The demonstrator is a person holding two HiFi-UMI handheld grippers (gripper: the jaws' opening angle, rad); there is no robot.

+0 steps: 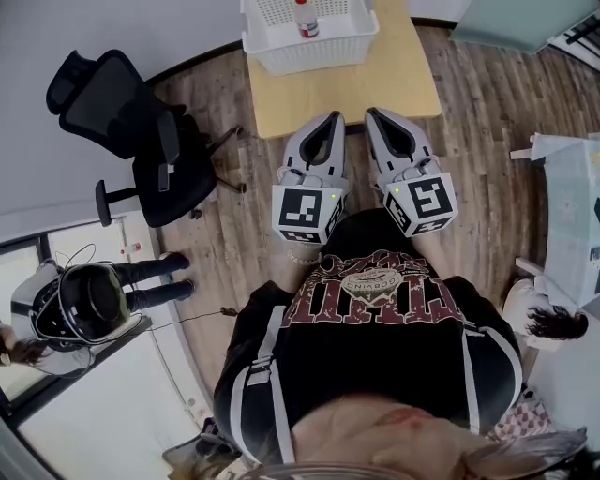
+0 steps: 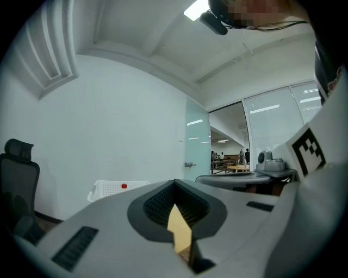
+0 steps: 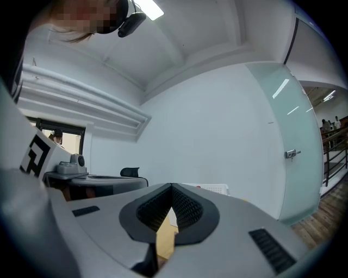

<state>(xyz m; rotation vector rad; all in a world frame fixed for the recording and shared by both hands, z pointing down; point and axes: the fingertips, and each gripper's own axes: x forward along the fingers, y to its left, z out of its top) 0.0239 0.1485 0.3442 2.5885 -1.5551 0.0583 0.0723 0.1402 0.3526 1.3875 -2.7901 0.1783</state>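
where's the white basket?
Head view, top centre: white basket at the far end of the wooden table, beyond the left gripper and right gripper, bottle inside.

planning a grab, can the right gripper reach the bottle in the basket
Probably yes: the basket is open-topped and nothing lies between bottle and right gripper, though its jaws are shut.

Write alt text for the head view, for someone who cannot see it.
Seen from above, a person in a black shirt holds the left gripper and right gripper side by side, tongs shut and empty, aimed at a light wooden table. On it stands a white basket with a red-capped bottle; a black office chair stands left.
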